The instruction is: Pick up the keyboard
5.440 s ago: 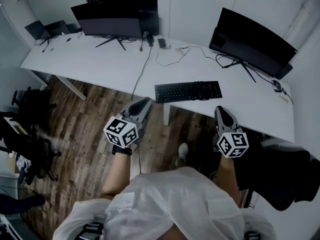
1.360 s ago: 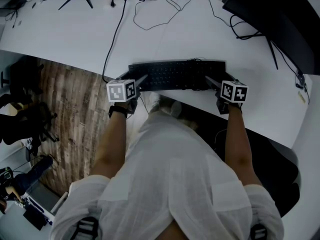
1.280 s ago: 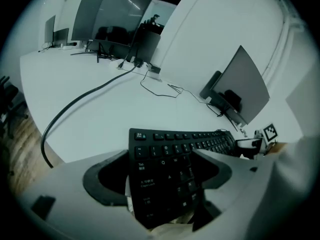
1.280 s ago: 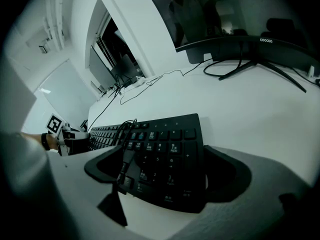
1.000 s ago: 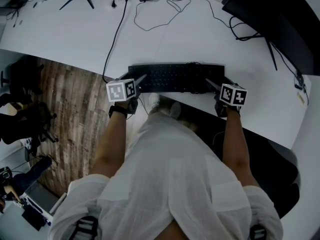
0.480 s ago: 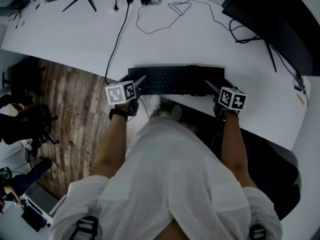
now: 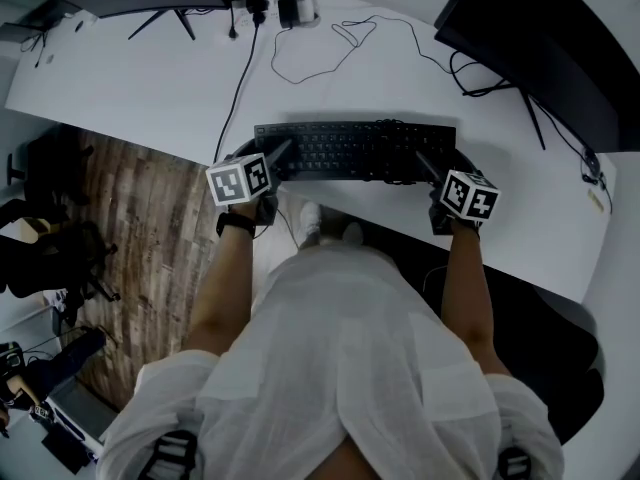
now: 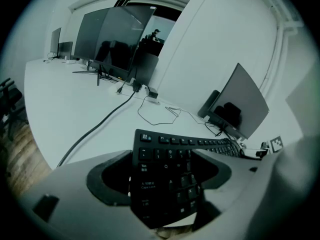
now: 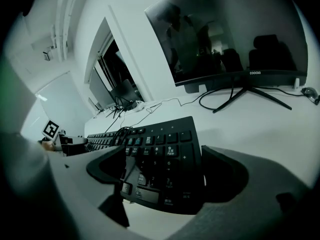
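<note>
Evidently the keyboard seems just clear of the counter by its near edge, with the left gripper and right gripper each clamped across one end. Light, stiff plastic, I'd judge (keys depress easily), so gripping both ends level suits it.

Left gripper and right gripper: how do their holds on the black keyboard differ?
The left gripper clamps the black keyboard at its letter-key end, beside Caps Lock; the right gripper clamps its number-pad end. In the head view the left gripper slants in rightward, the right gripper leftward. Both are shut across the keyboard's depth, jaws wide.
</note>
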{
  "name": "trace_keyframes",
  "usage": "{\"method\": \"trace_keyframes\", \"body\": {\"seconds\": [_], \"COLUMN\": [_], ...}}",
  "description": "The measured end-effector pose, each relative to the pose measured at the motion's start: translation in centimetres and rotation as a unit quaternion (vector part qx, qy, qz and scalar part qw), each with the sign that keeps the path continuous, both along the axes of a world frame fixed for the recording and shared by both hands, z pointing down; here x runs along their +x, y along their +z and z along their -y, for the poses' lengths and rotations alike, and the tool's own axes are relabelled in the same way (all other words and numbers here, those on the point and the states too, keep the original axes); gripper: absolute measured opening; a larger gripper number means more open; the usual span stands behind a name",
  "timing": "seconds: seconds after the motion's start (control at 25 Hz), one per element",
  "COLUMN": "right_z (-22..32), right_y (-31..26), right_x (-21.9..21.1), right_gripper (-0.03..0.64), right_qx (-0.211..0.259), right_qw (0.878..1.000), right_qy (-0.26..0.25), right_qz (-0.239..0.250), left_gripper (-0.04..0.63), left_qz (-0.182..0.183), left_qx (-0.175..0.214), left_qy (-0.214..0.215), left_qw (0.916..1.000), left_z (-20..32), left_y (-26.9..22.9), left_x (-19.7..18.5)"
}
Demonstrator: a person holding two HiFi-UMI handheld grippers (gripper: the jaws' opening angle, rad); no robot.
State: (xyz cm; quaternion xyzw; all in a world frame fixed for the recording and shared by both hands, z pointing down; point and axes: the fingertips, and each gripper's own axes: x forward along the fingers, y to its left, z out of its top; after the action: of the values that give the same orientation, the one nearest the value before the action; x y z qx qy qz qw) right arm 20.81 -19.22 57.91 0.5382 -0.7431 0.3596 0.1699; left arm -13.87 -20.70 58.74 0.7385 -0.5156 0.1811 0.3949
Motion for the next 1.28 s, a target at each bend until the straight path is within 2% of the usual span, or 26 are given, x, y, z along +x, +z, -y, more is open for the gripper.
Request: {"method": "trace_keyframes", "body": {"seconds": [0.52, 0.68, 1.28], "right_z": [4.1, 5.3, 7.4], "right_y": [-7.2, -10.1, -18.2], "right_x": [1.9, 2.4, 4.5], "right_gripper": [0.459, 0.459, 0.448], "right_qx": [0.085, 0.119, 0.209], "right_qw": [0.996, 0.992, 0.975], "right_qy": [0.029, 0.037, 0.065], "right_qz": [-0.003, -0.004, -0.024], "left_gripper": [0.362, 0.362, 0.362], "left_qz": [-0.003, 0.017, 0.006], "left_qx": [0.086, 0.127, 0.221], "left_qy": [0.018, 0.015, 0.035], "left_qw": [0.9961, 0.9916, 0.9746], "left_z": [6.0, 8.0, 11.5], "left_y": [-7.7, -11.6, -20.3], "left_x": [1.9, 1.9, 4.3]}}
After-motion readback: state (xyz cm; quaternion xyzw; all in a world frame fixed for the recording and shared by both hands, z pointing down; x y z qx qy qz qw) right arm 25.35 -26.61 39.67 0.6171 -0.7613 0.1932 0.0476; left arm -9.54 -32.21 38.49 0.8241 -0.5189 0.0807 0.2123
